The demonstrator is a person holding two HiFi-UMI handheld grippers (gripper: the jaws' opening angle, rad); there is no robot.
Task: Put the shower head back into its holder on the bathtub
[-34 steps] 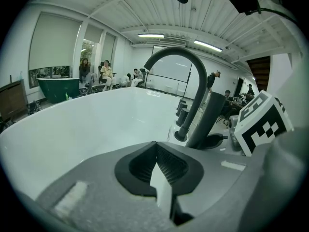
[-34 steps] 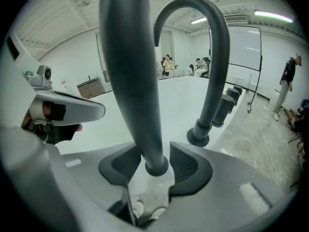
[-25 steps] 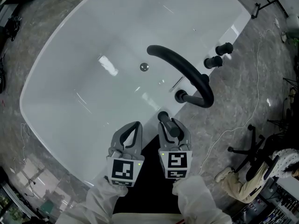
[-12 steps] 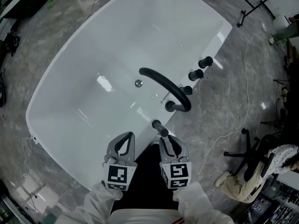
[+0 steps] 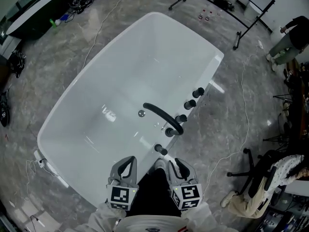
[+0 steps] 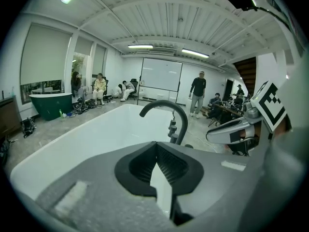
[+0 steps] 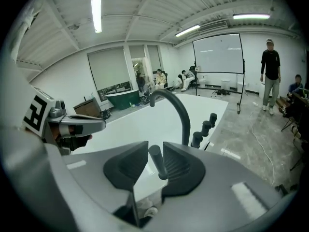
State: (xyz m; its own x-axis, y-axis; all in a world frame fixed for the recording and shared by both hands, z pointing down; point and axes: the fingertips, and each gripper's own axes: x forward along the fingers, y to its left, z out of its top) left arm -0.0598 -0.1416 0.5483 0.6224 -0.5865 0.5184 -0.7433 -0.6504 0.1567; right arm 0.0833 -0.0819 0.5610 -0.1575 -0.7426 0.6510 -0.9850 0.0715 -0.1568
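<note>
While both grippers hang above the near end of the bathtub (image 5: pixel 91 110), the shower head (image 5: pixel 161 150) stands upright on the tub's right-hand rim, close to the near corner; only its black handle shows, and the holder under it is too small to make out.

Right gripper (image 5: pixel 170 164): jaws part-way apart and just now closing; in the right gripper view the handle (image 7: pixel 157 161) shows in the gap between them, nearer the right-hand pad; the head view puts it just ahead of the tips, apart from them; pads not pressing on it, so released.

Left gripper (image 5: pixel 127 160): beside the right one, over the tub's near rim; in the left gripper view the jaw tips meet, with only white tub seen through the opening behind them; clenched on nothing.

Further along the same right-hand rim: curved black faucet (image 5: pixel 161 116), arching inward over the basin; beyond it a row of black knobs (image 5: pixel 192 99) toward the far corner.

Drain (image 5: pixel 141 113) on the tub bottom, just beside the faucet's spout end.

Grey marbled floor (image 5: pixel 58 66) all round the tub; a thin pale cable (image 5: pixel 244 129) trails across it off the right-hand rim.
</note>
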